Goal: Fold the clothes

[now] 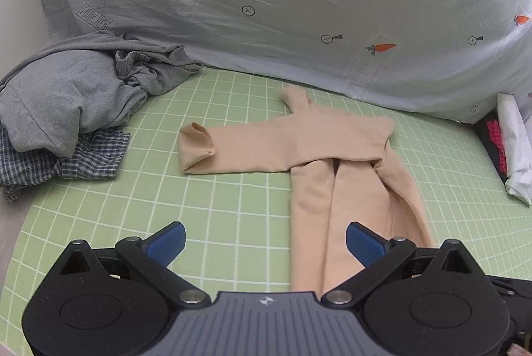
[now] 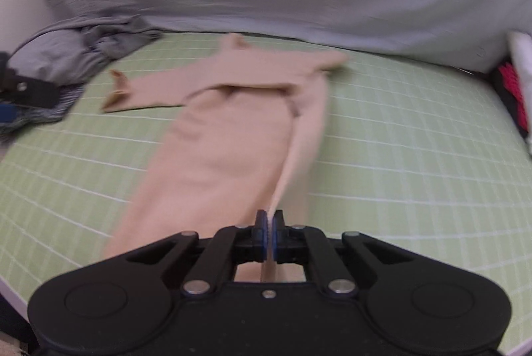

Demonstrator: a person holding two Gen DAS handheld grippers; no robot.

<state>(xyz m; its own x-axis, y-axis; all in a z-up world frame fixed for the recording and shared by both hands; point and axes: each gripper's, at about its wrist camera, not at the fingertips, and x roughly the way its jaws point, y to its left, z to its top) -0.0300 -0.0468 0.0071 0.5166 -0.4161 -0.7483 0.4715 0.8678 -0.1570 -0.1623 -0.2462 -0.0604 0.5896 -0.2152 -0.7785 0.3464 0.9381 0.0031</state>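
While the right gripper [image 2: 268, 224] is clamped on the near edge of the beige long-sleeved top [image 2: 212, 153], that garment stretches straight away from it over the green grid mat [image 2: 399, 139], sleeves crossed at the far end. Beside it, the left gripper [image 1: 264, 239] hangs spread and empty, its right pad over the hem.

Domestic bedroom setting. A grey duvet [image 1: 299, 6] printed with carrots and arrow motifs is bunched along the back. In front lies a green grid-patterned sheet [image 1: 216, 206]. Crumpled grey garments [image 1: 66, 96] and checked fabric [image 1: 66, 159] are heaped at the left.
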